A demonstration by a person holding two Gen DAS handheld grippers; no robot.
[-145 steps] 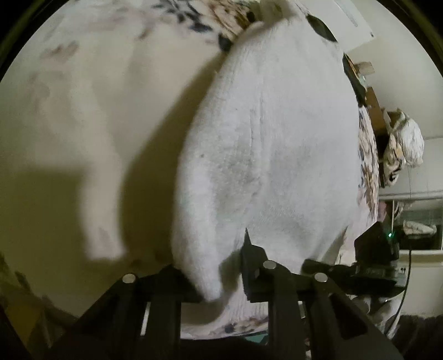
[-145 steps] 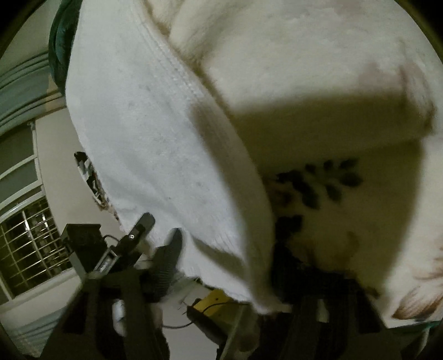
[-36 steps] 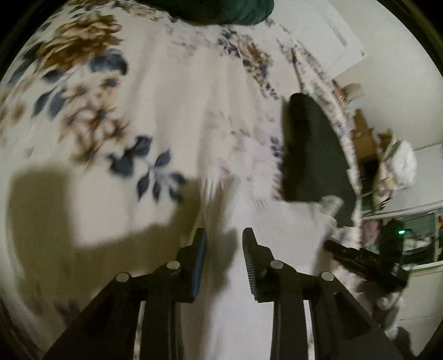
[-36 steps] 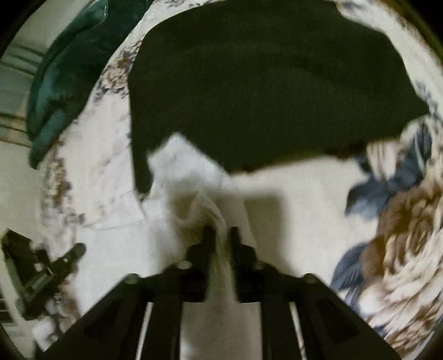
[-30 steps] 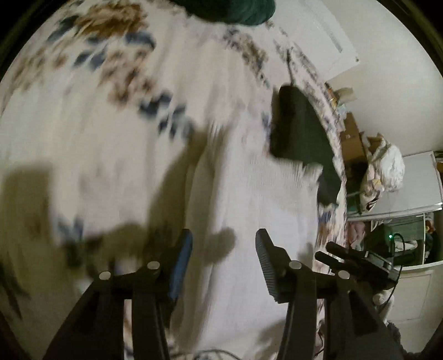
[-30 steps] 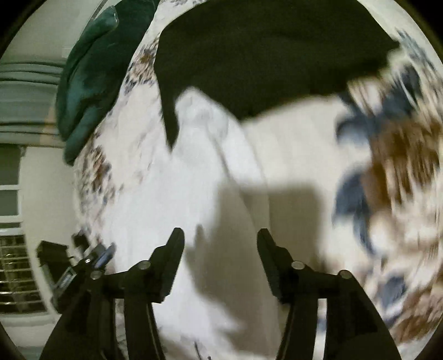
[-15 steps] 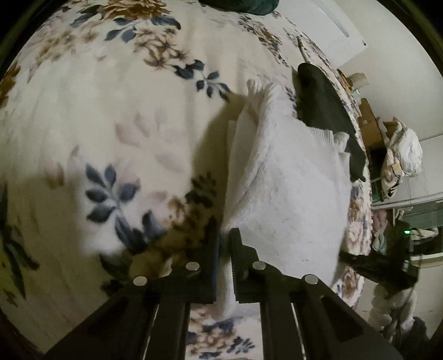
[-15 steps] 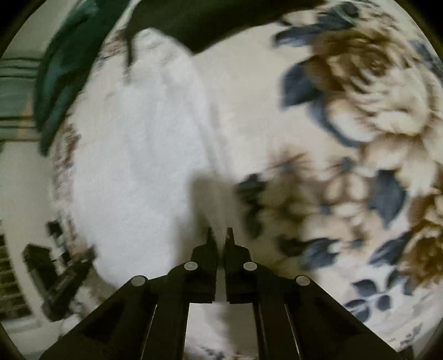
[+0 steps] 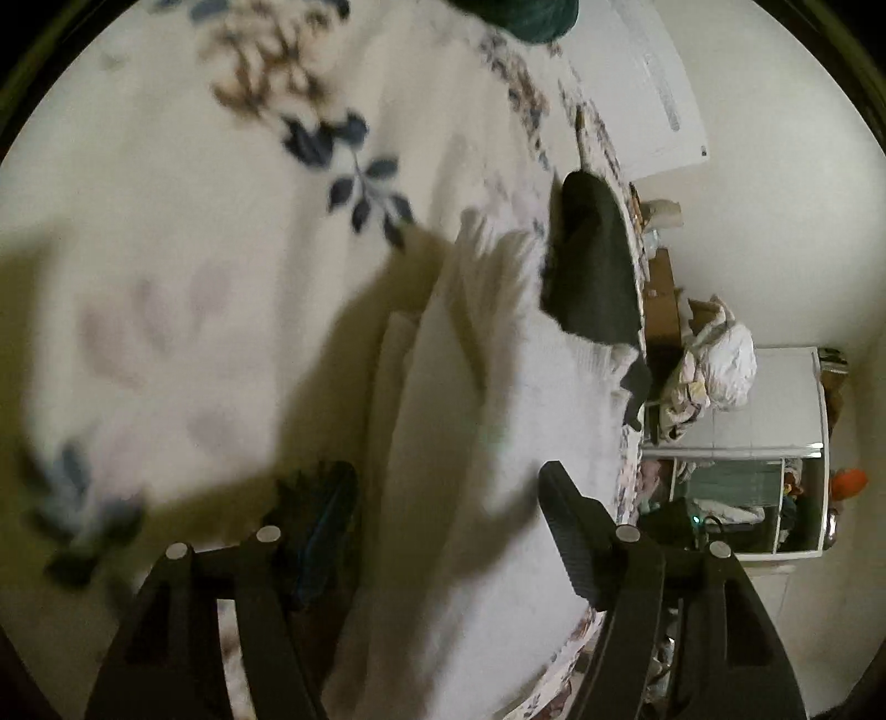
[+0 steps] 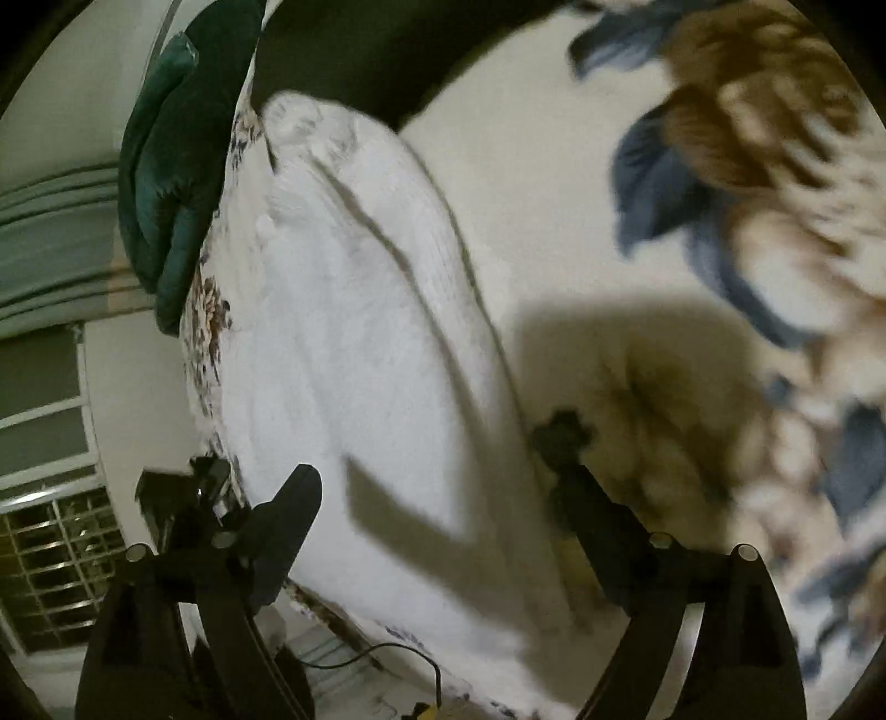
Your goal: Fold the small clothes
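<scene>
A white fluffy cloth (image 9: 498,421) lies folded in layers on the floral bedspread (image 9: 166,232). My left gripper (image 9: 448,509) is open and empty just above its near end. In the right wrist view the same white cloth (image 10: 354,343) lies flat with a long crease. My right gripper (image 10: 426,471) is open and empty over its near edge. The left gripper (image 10: 183,498) shows beyond the cloth's far side. A black garment (image 9: 595,266) lies at the far end of the white cloth and fills the top of the right wrist view (image 10: 376,50).
A dark green bundle (image 10: 166,166) lies at the bed's far corner. The bed edge (image 9: 628,443) runs close past the cloth. Beyond it stand a white cabinet (image 9: 775,399) with a heap of clothes (image 9: 709,365) and a window with bars (image 10: 50,554).
Half a second ago both grippers were shut on the cloth's near edge. Now both have opened and let it go, and the cloth rests on the bed.
</scene>
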